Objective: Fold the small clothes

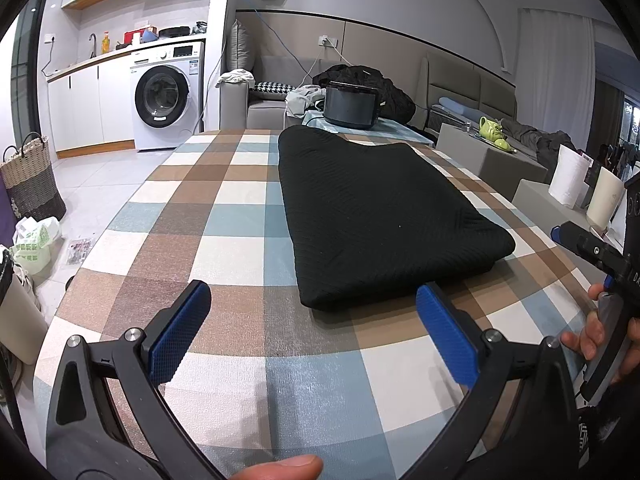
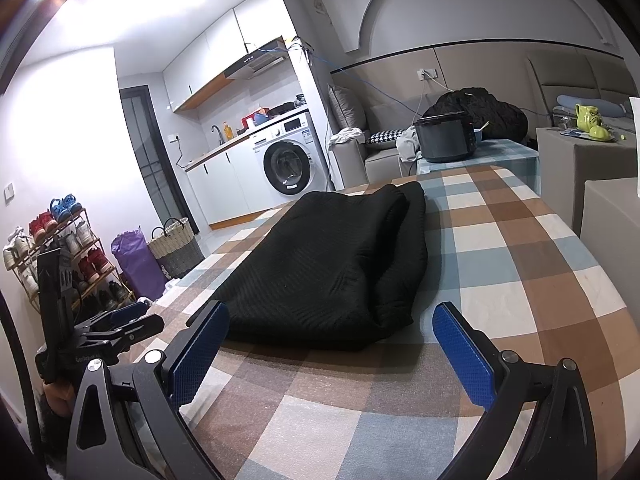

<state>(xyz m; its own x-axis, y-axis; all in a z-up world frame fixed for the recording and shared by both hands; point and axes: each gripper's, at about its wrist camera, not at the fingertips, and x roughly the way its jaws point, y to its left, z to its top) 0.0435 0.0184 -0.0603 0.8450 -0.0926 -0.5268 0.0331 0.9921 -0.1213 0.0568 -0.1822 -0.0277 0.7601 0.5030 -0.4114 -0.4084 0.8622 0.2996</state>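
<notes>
The left hand-held gripper point(image 1: 313, 322), black-framed with blue textured pads, hangs just above the checked brown, blue and cream tabletop point(image 1: 224, 216) with its jaws spread wide and nothing between them – a thumb tip shows at the bottom edge of its view. The right hand-held gripper point(image 2: 331, 346) is likewise wide open and empty, low over the same cloth; in the left view it appears at the right edge, held in a person's hand point(image 1: 600, 332). Just ahead of both sets of fingertips lies the folded black ribbed knit garment point(image 1: 380, 216), a flat, thick rectangle lying lengthwise away from the cameras, its near edge close to the pads but not touching them. Its right side shows stacked, rolled layers in the right view. Beyond the far end of the tabletop sits a dark round cooker point(image 1: 351, 105) on a blue checked cloth – farther back, a white front-loading washing machine point(image 1: 166, 98) under a kitchen counter
</notes>
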